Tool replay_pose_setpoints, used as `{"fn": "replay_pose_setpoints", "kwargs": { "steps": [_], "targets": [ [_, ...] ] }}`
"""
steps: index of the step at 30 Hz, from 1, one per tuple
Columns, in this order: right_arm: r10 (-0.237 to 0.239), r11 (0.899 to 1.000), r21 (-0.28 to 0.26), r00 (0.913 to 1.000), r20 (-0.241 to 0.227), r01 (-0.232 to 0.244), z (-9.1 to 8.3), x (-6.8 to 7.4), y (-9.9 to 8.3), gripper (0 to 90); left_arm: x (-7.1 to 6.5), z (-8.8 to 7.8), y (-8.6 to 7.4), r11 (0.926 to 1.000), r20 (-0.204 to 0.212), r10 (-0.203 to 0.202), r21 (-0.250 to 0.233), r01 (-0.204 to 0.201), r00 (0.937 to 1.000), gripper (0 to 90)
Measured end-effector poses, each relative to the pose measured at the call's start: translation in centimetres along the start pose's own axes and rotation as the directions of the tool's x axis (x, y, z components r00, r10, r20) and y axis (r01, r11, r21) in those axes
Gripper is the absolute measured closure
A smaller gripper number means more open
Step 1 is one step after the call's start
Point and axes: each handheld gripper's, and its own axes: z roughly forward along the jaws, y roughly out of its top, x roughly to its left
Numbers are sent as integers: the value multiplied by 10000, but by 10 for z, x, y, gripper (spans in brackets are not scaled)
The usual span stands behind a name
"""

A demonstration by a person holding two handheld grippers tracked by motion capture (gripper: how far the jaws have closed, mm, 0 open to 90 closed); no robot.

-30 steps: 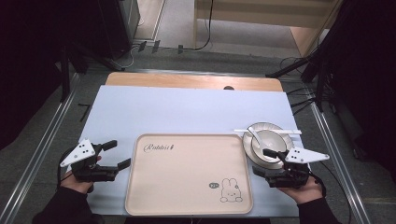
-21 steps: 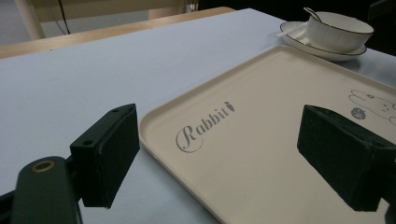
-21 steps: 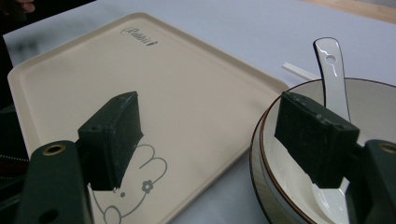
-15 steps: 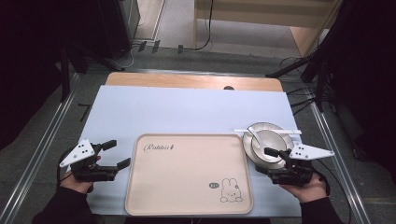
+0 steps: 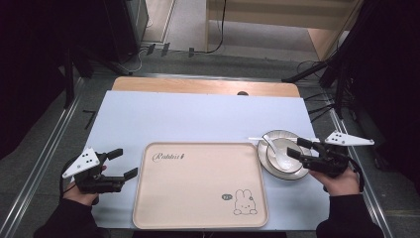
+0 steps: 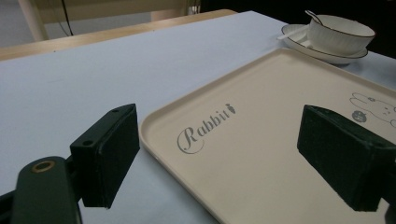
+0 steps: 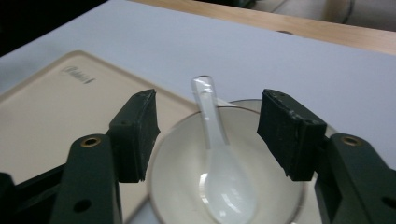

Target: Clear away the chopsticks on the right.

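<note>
One tray [image 5: 198, 186], one bowl [image 5: 282, 155], one spoon [image 7: 215, 154], two parted grippers.

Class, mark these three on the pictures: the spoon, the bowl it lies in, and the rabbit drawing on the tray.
spoon [image 7: 219, 177], right gripper view, on its scoop.
bowl [image 6: 337, 35], left gripper view, on its outer wall.
rabbit drawing [image 5: 243, 201], high view, on the rabbit's body, near the tray's corner.

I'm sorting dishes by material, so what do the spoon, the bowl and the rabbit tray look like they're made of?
Spoon: translucent white, glossy, probably plastic or glass. Bowl: glossy white with a dark rim line, likely glazed ceramic. Tray: matte beige with printed artwork, probably plastic or melamine.
</note>
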Motion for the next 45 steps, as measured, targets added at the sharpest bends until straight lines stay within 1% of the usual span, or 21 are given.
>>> {"fn": "replay_pose_setpoints", "kwargs": {
  "steps": [1, 2, 4, 5, 6, 8, 9, 10, 12, 13, 15, 21, 23, 24, 26, 29, 33, 36, 39, 42, 45],
  "targets": [
    [113, 9999, 20, 9996, 267, -114, 0, -7, 1, 417, 0, 1, 0, 10000, 29, -8, -34, 8, 10000, 135],
    [171, 9999, -13, 9991, 396, -170, -1, -11, 1, 429, 0, 1, -1, 10000, 24, 23, 47, -23, 10000, 136],
    [290, 9995, -136, 9966, 777, -280, -2, -23, 1, 497, 0, 1, -1, 10000, 47, 18, 44, -18, 10000, 136],
    [375, 9992, -144, 9932, 1106, -361, -2, -30, 0, 538, 0, 1, -1, 10000, 43, 7, 55, -7, 10000, 136],
    [449, 9990, -147, 9913, 1233, -434, -2, -34, 0, 574, 0, 1, -1, 10000, 39, 2, 67, -2, 10000, 136],
    [800, 9967, -273, 9831, 1645, -765, 0, -44, -2, 649, 0, 1, -1, 9999, 22, 26, 108, -26, 10000, 136],
    [959, 9953, -265, 9803, 1725, -927, 3, -51, -4, 685, 0, 1, -1, 10000, 15, 21, 98, -21, 10000, 137],
    [1084, 9941, -266, 9774, 1812, -1053, 5, -54, -5, 718, -1, 1, -1, 9999, 12, 27, 102, -27, 10000, 136],
    [1112, 9936, -55, 9719, 2075, -1125, 10, -61, -8, 768, -1, 0, -1, 9999, 7, 10, 103, -11, 10000, 136],
    [1182, 9926, 41, 9705, 2103, -1217, 14, -65, -9, 807, 0, 0, -1, 9999, -2, 18, 133, -18, 10000, 137],
    [1225, 9914, 163, 9644, 2343, -1299, 20, -70, -11, 898, 0, 1, -1, 9998, -5, 12, 175, -12, 10000, 137],
    [1122, 9909, 449, 9637, 2424, -1266, 41, -82, -14, 900, 0, 1, -2, 9999, 13, 10, 140, -10, 10000, 138],
    [1015, 9904, 654, 9619, 2538, -1217, 47, -84, -14, 900, 0, 1, -2, 9999, 14, -13, 116, 13, 10000, 138],
    [911, 9889, 897, 9603, 2637, -1185, 52, -87, -16, 900, 0, 1, -2, 9999, 20, -10, 120, 10, 10000, 138],
    [936, 9871, 1003, 9581, 2706, -1248, 54, -89, -17, 900, 0, 0, -2, 9999, 33, -1, 146, 1, 10000, 138],
    [1084, 9821, 1209, 9582, 2649, -1445, 58, -94, -21, 900, 0, 1, -2, 9999, 53, -11, 144, 11, 10000, 138],
    [1066, 9801, 1340, 9577, 2673, -1465, 61, -98, -22, 900, 0, 1, -2, 9998, 77, 21, 192, -23, 10000, 138],
    [1054, 9763, 1568, 9604, 2579, -1492, 61, -97, -23, 900, 1, 1, -2, 9998, 72, 16, 178, -17, 10000, 138],
    [789, 9709, 1996, 9638, 2548, -1322, 61, -95, -23, 900, 0, 1, -2, 9999, 73, 9, 170, -11, 10000, 138],
    [811, 9674, 2149, 9678, 2384, -1340, 59, -93, -23, 900, 1, 1, -2, 9998, 73, 23, 177, -24, 10000, 138],
    [690, 9628, 2401, 9719, 2252, -1240, 57, -90, -25, 900, 1, 2, -2, 9999, 74, 15, 167, -16, 10000, 138]
  ]
}}
